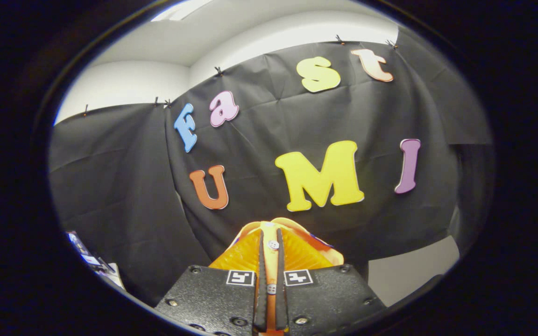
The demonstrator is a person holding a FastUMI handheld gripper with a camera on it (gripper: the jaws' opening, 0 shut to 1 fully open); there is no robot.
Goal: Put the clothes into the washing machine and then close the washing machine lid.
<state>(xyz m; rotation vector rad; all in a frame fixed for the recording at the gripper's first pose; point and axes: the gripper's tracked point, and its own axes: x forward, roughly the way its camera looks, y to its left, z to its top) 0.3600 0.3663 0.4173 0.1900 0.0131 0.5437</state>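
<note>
Orange garment (297, 249), with white buttons, is clamped between both fingers of the gripper (269, 238). Gripper is tilted upward, facing the black cloth wall (124, 186); fingers nearly together

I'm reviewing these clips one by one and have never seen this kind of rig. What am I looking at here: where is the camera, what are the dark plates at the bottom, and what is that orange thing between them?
There is no robot arm. A person carries a hand-held two-finger gripper, and a fisheye camera rides on it, looking forward along the fingers. The dark plates with small square markers at the bottom are the gripper's own body.

The fingers stand nearly together, and both press on an orange garment with ribbed fabric and small white buttons, pinched in the narrow gap. So the clothing is held and lifted.

Beyond it hangs the black cloth wall of the booth, with a white wall and ceiling above. The camera points up and away from the work area, so I can't tell how far the garment is from the washing machine.
</note>
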